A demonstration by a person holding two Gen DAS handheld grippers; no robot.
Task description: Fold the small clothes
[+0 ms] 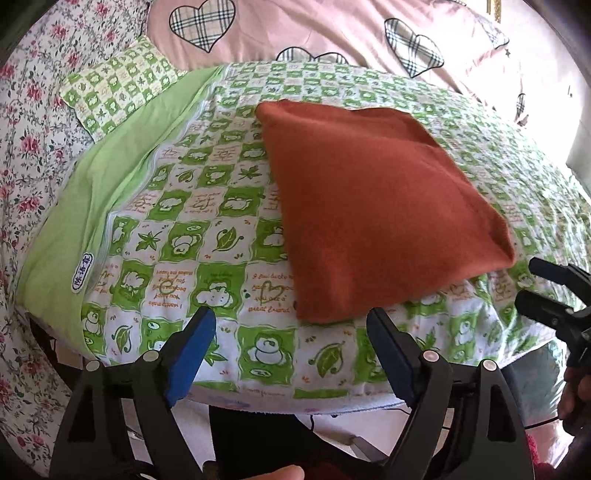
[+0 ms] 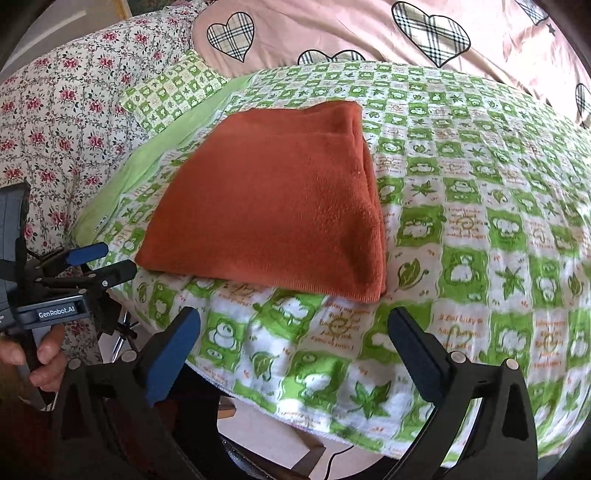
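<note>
Right now the folded rust-orange cloth (image 1: 373, 206) lies centre frame on the green frog-print quilt (image 1: 192, 229), long axis running away; left gripper (image 1: 291, 321) and right gripper (image 2: 295, 325) both gape empty, left jaws nearer its front edge.

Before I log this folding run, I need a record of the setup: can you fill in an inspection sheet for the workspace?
Surface: green-and-white printed blanket spread flat, with a plain green edge on its left.
Job's things: rust-orange cloth already folded into a thick pad, lying on the blanket, held by neither gripper.
Clutter: small matching pillow at the far left.
Grippers: left gripper and right gripper both open, short of the cloth's near edge, touching nothing.
Cables: a dark cable below the near edge.
Surroundings: floral bedding to the left, pink quilt with plaid hearts behind.
</note>
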